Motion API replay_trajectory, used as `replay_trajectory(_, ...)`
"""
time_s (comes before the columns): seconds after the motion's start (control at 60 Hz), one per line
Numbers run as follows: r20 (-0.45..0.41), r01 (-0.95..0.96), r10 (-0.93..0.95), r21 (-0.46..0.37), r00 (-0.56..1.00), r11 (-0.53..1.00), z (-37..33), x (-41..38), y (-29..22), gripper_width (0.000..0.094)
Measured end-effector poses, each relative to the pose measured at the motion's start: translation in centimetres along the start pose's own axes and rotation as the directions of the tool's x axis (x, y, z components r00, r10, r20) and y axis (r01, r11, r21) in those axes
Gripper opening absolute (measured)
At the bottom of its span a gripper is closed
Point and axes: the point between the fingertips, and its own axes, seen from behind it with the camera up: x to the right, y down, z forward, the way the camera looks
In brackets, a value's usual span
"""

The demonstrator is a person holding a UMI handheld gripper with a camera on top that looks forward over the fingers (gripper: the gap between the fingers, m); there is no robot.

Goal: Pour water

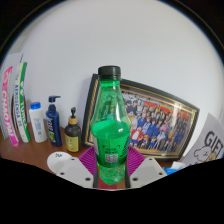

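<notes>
Main risk: the green bottle (109, 125) slips or twists once tilted, since the gripper (110, 170) pinches it low on the body with both pink pads (88, 160) pressed to its sides, and its black cap (109, 72) is on (no water comes out until that's off). Bottle: translucent green plastic, upright, between the fingers, before a framed group photo (160, 122); small bottles (56, 120) stand beside it.
</notes>
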Motion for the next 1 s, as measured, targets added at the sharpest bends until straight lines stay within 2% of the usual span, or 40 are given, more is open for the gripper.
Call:
replay_trajectory(0.1,0.042,-0.128,0.128,0.002,0.991,0.992,1.8,-0.3,2.2,0.0355)
replay_trajectory(0.25,0.069,-0.217,0.219,-0.027,0.973,0.976,4.0,-0.9,6.1,0.0357)
replay_trajectory(0.417,0.06,-0.221,0.225,-0.061,0.973,0.973,4.8,-1.1,10.0,0.0367)
replay_trajectory(0.45,0.063,-0.23,0.232,-0.03,0.971,0.973,4.6,-1.0,9.6,0.036)
replay_trajectory(0.6,0.045,-0.246,0.247,-0.024,0.968,0.969,4.0,-0.8,9.8,0.0391)
replay_trajectory(0.7,0.035,-0.248,0.249,-0.025,0.968,0.968,4.2,-0.7,9.8,0.0488)
replay_trajectory(0.767,0.029,-0.248,0.25,-0.056,0.968,0.967,4.2,-0.9,10.3,0.0544)
replay_trajectory(0.8,0.018,-0.25,0.253,-0.088,0.967,0.964,4.1,-1.0,11.0,0.0649)
replay_trajectory(0.85,0.006,-0.255,0.258,-0.126,0.966,0.959,3.8,-1.1,11.5,0.0864)
replay_trajectory(1.0,-0.031,-0.233,0.232,-0.184,0.972,0.955,1.0,-1.2,11.6,0.0858)
